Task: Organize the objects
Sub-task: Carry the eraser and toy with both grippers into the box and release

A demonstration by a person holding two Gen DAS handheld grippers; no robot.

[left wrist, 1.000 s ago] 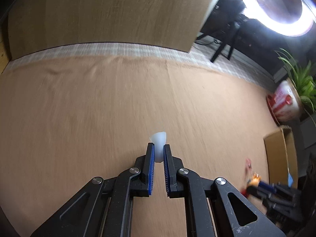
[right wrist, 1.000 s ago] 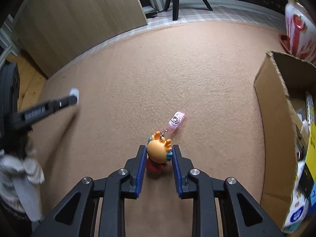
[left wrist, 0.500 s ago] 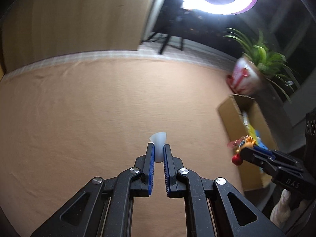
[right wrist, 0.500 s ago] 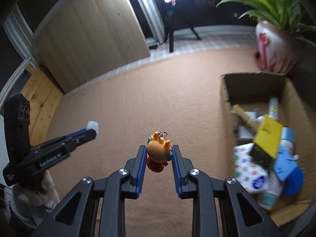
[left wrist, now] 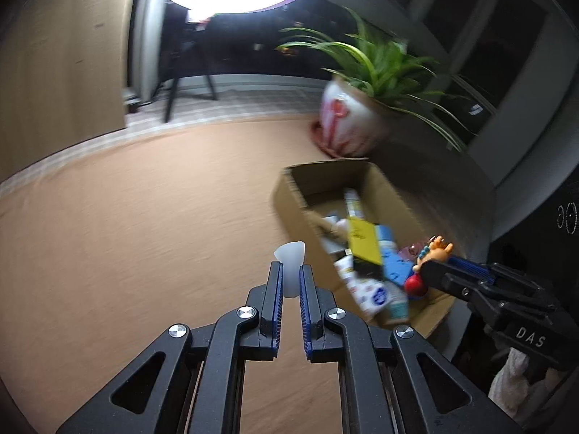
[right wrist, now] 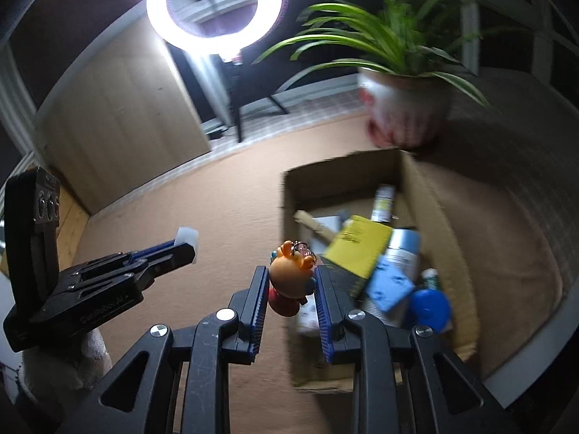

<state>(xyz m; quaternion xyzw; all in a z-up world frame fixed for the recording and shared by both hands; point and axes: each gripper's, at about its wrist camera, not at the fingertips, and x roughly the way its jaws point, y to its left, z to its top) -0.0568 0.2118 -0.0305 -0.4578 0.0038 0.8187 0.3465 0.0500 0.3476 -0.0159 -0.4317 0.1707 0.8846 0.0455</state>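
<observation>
My left gripper (left wrist: 290, 271) is shut on a small white translucent cap (left wrist: 290, 258) and holds it in the air above the carpet, left of the cardboard box (left wrist: 289, 195). My right gripper (right wrist: 291, 275) is shut on an orange cartoon keychain figure (right wrist: 289, 282) and holds it over the box's near left edge (right wrist: 289, 217). The left gripper with the cap (right wrist: 186, 237) shows at the left of the right wrist view. The right gripper with the figure (left wrist: 432, 253) shows over the box in the left wrist view.
The box holds several items, among them a yellow packet (right wrist: 356, 246), a blue block (right wrist: 389, 282) and a blue lid (right wrist: 430, 305). A potted plant (right wrist: 409, 112) stands behind the box. A ring light (right wrist: 213, 3) on a stand and a wooden panel (right wrist: 119, 123) stand at the back.
Both grippers rose from the carpet and swung right toward the box, each keeping its object. The figure's pink strap no longer lies on the carpet.
</observation>
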